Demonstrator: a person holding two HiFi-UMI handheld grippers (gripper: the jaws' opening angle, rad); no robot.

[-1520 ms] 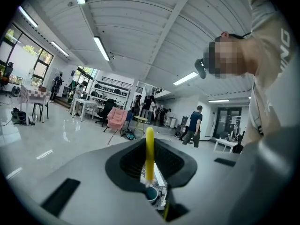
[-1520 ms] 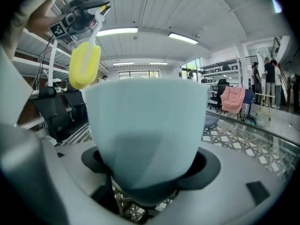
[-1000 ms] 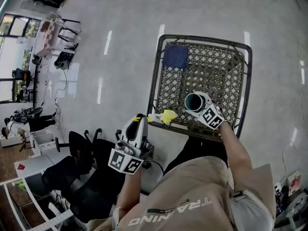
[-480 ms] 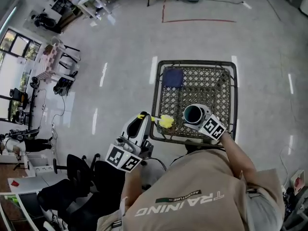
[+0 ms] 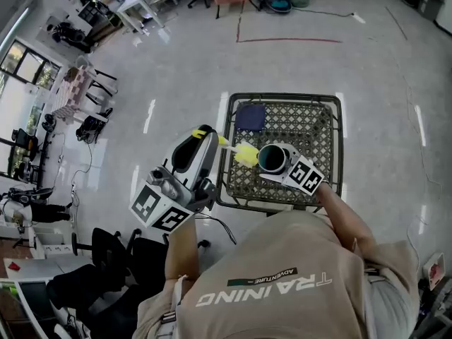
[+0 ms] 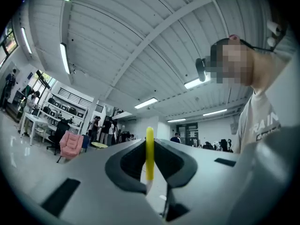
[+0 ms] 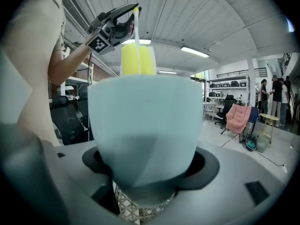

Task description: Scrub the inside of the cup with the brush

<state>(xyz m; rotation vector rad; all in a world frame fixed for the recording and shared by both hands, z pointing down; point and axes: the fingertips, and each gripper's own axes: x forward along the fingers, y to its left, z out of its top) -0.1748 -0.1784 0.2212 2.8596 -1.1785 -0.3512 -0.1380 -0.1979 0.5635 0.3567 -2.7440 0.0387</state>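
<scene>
— What's the right gripper point(image 5: 277, 167) got?

— The pale blue cup point(image 5: 272, 159). Both jaws are pinched round its lower body, and its mouth is turned up and a little to the left. It sits just right of centre in the head view, over the lattice-topped table point(image 5: 337, 147).

— And the left gripper point(image 5: 210, 141)?

— Its jaws are pressed onto the thin yellow handle of the brush point(image 5: 244, 153). In the left gripper view the brush point(image 6: 149, 153) stands upright in the slot between them.

— Where's the brush against the cup?

— Its yellow head is right at the cup's left rim, touching or nearly so. In the right gripper view the brush point(image 7: 138, 60) shows just over the far edge of the cup point(image 7: 143, 125). The left gripper point(image 7: 115, 22) is behind it, in the upper left of the frame. Whether the head dips inside, I can't tell.

— Anything else on the table?

— A dark blue cloth point(image 5: 250, 116) at its upper left corner, apart from the cup.
</scene>
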